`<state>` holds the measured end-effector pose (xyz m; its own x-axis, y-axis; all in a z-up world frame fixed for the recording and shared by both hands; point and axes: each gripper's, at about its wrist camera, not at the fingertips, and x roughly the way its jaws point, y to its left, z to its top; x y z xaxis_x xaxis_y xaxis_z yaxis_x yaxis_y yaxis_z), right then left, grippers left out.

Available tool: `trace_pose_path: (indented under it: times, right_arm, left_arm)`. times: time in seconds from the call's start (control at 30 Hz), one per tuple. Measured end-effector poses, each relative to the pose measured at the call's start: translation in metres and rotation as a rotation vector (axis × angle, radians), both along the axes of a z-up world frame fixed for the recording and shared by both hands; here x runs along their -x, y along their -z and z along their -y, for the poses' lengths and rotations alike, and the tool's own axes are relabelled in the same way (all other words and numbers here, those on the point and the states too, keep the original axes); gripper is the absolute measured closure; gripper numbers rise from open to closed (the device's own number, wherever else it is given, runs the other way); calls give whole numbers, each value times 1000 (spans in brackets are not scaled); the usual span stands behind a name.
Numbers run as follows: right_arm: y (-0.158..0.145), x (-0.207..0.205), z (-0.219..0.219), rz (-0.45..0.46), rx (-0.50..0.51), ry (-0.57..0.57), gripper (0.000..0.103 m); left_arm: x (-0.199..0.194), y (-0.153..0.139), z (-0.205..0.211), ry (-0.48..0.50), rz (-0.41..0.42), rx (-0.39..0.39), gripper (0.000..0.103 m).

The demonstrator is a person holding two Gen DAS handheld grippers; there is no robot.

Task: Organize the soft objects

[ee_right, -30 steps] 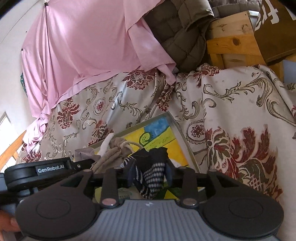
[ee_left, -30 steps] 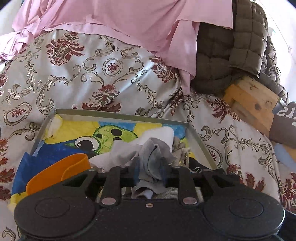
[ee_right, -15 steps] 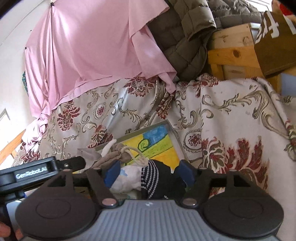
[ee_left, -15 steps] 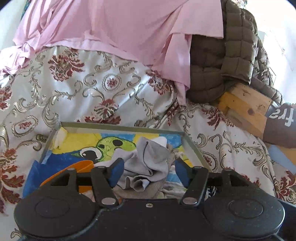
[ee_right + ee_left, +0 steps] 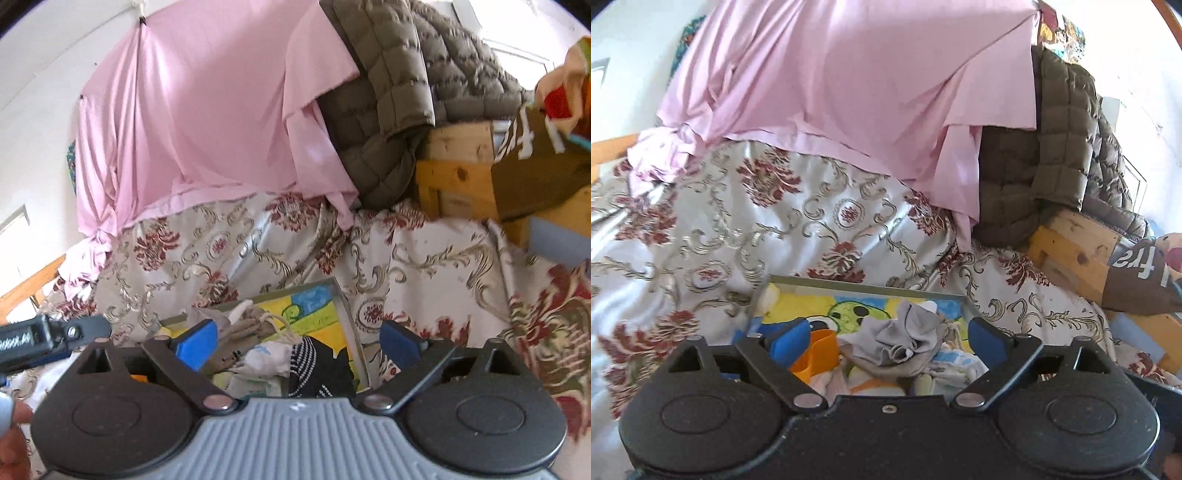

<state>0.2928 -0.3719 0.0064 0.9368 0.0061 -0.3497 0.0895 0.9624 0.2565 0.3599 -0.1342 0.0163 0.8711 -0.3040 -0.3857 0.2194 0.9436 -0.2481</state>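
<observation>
A grey-rimmed tray (image 5: 864,285) with a cartoon print lies on the floral bedspread. A crumpled grey sock (image 5: 905,336) rests in it on other small cloth items, beside an orange plastic piece (image 5: 818,356). My left gripper (image 5: 888,334) hovers above and behind the sock, its jaws opening wide with nothing pressed between the blue pads. In the right wrist view the same tray (image 5: 341,306) holds a black-and-white striped sock (image 5: 317,363) and a beige cloth with a cord (image 5: 255,325). My right gripper (image 5: 297,338) is also opening, clear of the striped sock below it.
The floral bedspread (image 5: 701,236) covers the area around the tray. A pink sheet (image 5: 849,92) hangs behind it, with a brown quilted jacket (image 5: 1052,147) over a wooden frame (image 5: 1078,251) at the right. The left gripper's body (image 5: 48,336) shows at the right view's left edge.
Both grippers opened from shut and let go: the grey sock and the striped sock now lie in the tray. Both grippers pulled back and rose, so the tray looks smaller.
</observation>
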Motion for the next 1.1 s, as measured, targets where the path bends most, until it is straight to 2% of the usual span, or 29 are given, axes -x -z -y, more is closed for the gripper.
trace_pose_path:
  times: [0.13,0.37,0.53,0.77,1.1]
  right_arm:
    - [-10,27,-5,40,4,4,0]
    - [-15,72,-18,48,18,-14,0]
    - [-10,108,-29,37,15,-35,0]
    - [-3,146,-49,28,27,-58,0]
    - [7,180,-65,11,39,-16,0]
  left_arm:
    - [35,-6,-10,-20,19,-14,5]
    - [86,-7,-26,-51,30,-9,2]
    - [117,-6,-39,-74,27,7,1]
    - [160,-2,-52,-105,39,-37,1]
    - [213,8,-75,-138,50,-58,1]
